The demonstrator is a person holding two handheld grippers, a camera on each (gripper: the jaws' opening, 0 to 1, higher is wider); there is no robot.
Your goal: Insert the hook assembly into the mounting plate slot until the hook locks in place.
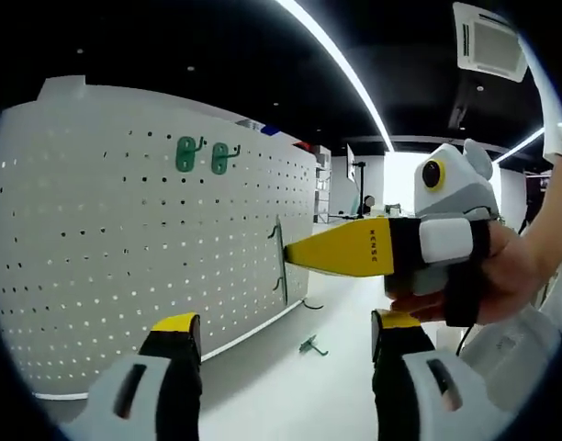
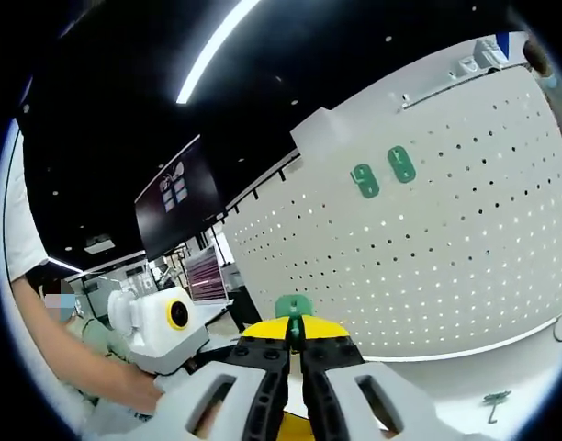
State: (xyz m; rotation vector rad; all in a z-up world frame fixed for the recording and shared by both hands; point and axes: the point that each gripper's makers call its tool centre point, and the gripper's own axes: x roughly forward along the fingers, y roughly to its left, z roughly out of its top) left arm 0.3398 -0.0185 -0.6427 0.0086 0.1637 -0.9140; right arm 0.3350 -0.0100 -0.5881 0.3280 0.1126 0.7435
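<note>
Hook assembly (image 2: pixel 293 314), green, pinched in closed jaws of right gripper (image 2: pixel 295 344) at lower centre, presented edge-on to pegboard (image 1: pixel 125 257) for slot entry. Left gripper (image 1: pixel 281 340) open, idle, bottom of frame.

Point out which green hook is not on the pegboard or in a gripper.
The green hook lying on the table, below the pegboard. Two others hang high on the board; one is clamped in the right gripper.
</note>
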